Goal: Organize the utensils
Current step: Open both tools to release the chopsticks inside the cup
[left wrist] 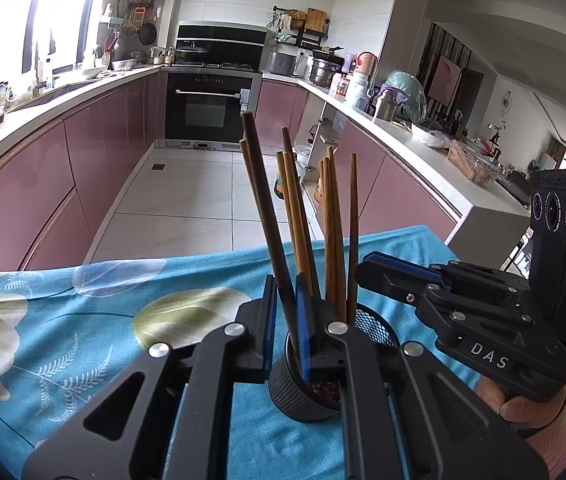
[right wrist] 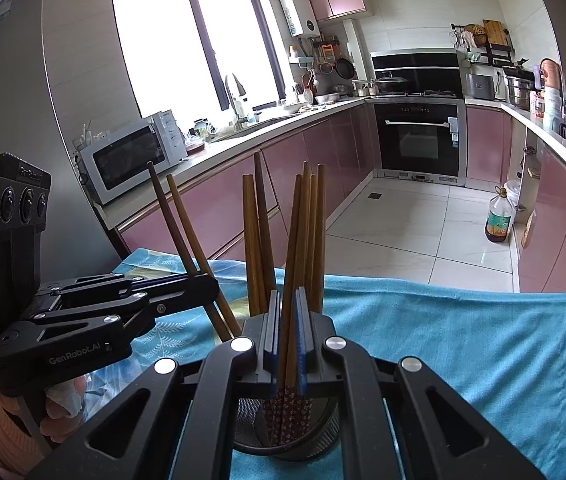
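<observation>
A black mesh utensil holder (left wrist: 303, 396) stands on the blue floral cloth (left wrist: 83, 320) and holds several brown chopsticks (left wrist: 333, 240). My left gripper (left wrist: 285, 320) is shut on two chopsticks (left wrist: 267, 216) that reach down into the holder. My right gripper (right wrist: 288, 340) is shut on a pair of chopsticks (right wrist: 297, 264) whose patterned ends sit inside the holder (right wrist: 287, 436). The left gripper shows in the right wrist view (right wrist: 203, 284), and the right gripper shows in the left wrist view (left wrist: 375, 268), just right of the holder.
The cloth-covered table ends ahead, with white floor tiles (left wrist: 187, 208) beyond. Pink cabinets (left wrist: 43, 184) line both sides. An oven (left wrist: 207, 108) stands at the back. An oil bottle (right wrist: 498, 220) stands on the floor at right. A microwave (right wrist: 131, 156) sits on the left counter.
</observation>
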`<state>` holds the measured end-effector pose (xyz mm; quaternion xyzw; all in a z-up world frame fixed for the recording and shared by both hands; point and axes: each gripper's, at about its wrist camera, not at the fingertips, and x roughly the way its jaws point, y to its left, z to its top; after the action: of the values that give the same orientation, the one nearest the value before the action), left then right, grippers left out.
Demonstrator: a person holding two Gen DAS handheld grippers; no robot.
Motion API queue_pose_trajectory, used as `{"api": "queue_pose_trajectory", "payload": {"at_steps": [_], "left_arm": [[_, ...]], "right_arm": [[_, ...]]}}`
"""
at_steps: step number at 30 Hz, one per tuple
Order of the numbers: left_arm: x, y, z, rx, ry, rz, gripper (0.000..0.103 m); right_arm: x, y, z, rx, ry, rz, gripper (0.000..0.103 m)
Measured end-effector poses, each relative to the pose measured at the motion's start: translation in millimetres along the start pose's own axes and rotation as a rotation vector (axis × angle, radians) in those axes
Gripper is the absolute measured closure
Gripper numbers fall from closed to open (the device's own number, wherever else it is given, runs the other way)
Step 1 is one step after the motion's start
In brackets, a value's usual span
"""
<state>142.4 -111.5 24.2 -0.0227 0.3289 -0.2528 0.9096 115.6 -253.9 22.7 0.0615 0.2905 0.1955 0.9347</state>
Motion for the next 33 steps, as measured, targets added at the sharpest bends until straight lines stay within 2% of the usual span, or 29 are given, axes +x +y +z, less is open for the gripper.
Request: {"api": "queue_pose_trajectory", "payload": {"at_steps": [8,11,14,16,21,23,26,27,29,33], "left_arm": [[1,1,-2,0.002,-0.002,0.000,0.093],[2,2,-3,0.003,-0.001,0.003,0.089],[1,3,-6,0.005,-0.008,0.004,0.081],[-1,5,-7,0.003,-0.017,0.002,0.073],[-8,8,-12,0.013,-0.041,-0.005,0.065],[-10,8,-15,0.017,-0.048,0.006,0.060],[-16,9,-20,0.013,-0.068,0.021,0.053],[-19,10,-22,0.009,-0.079,0.027,0.047],[-26,12,-27,0.009,-0.105,0.048,0.038],[-45,15,-44,0.007,-0.173,0.104,0.015]], "right_arm": [[2,2,-1,-0.001,0.005,-0.001,0.095],[3,4,-3,-0.001,0.009,-0.005,0.095],[2,4,-5,-0.001,0.010,-0.005,0.093],[0,5,-6,0.001,0.007,-0.004,0.086],[2,6,-9,0.004,0.010,-0.007,0.083],[1,6,-11,0.005,0.010,-0.013,0.073],[-3,6,-13,0.001,-0.002,-0.031,0.065],[-4,7,-15,-0.001,-0.005,-0.033,0.063],[-8,8,-16,-0.007,-0.020,-0.054,0.051],[-17,14,-23,-0.029,-0.051,-0.093,0.035]]}}
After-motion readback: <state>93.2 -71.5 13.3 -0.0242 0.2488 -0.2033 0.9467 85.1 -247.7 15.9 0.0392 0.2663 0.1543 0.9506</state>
